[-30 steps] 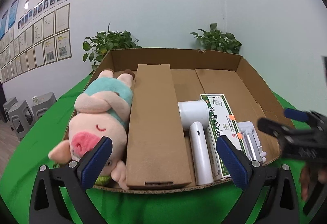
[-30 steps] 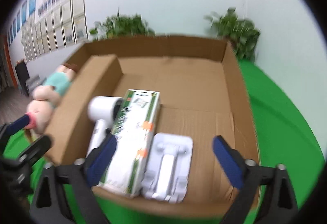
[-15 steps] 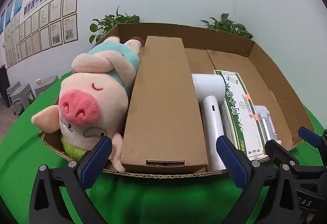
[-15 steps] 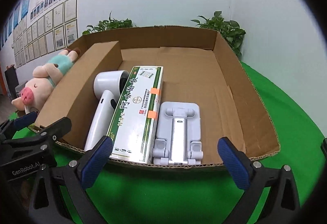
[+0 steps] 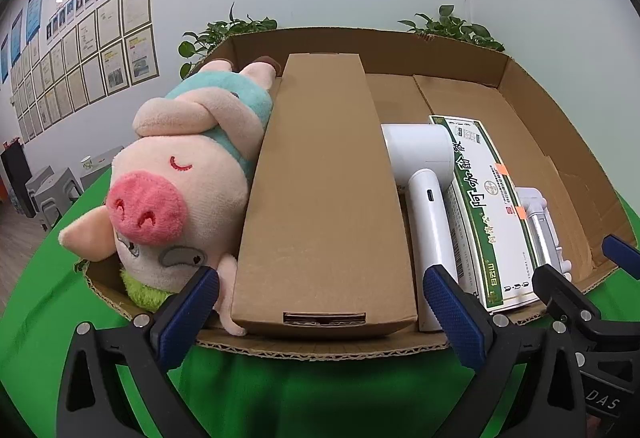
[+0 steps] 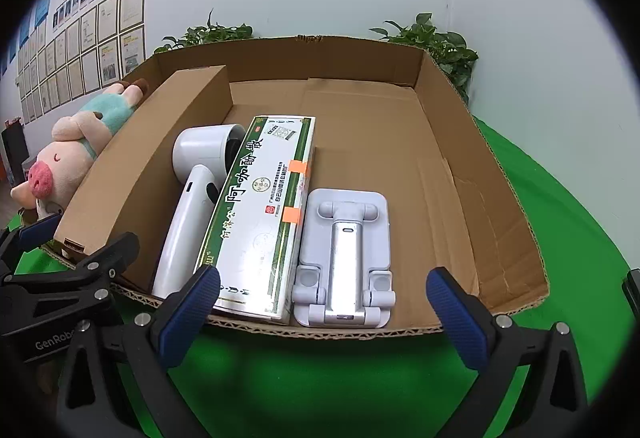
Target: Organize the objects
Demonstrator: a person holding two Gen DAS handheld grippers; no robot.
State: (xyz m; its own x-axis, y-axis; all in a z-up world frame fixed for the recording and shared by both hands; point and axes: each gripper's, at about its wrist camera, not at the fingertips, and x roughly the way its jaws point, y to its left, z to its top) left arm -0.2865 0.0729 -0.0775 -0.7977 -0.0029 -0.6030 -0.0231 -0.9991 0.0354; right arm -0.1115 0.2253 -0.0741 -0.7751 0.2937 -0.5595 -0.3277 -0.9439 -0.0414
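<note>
An open cardboard tray lies on the green cloth. Inside, left to right: a plush pig, a long brown carton, a white hair dryer, a green-and-white box and a white folding stand. My left gripper stands open just in front of the tray's near edge, facing the brown carton. My right gripper is open too, in front of the stand and the green box. Neither holds anything.
The right part of the tray floor is bare cardboard. Potted plants stand behind the tray against the white wall. Grey stools sit at far left beyond the table. Each gripper shows at the edge of the other's view.
Both grippers have moved closer to the tray's near edge and lower, and the blur in the right wrist view is gone. The objects in the tray have not moved.
</note>
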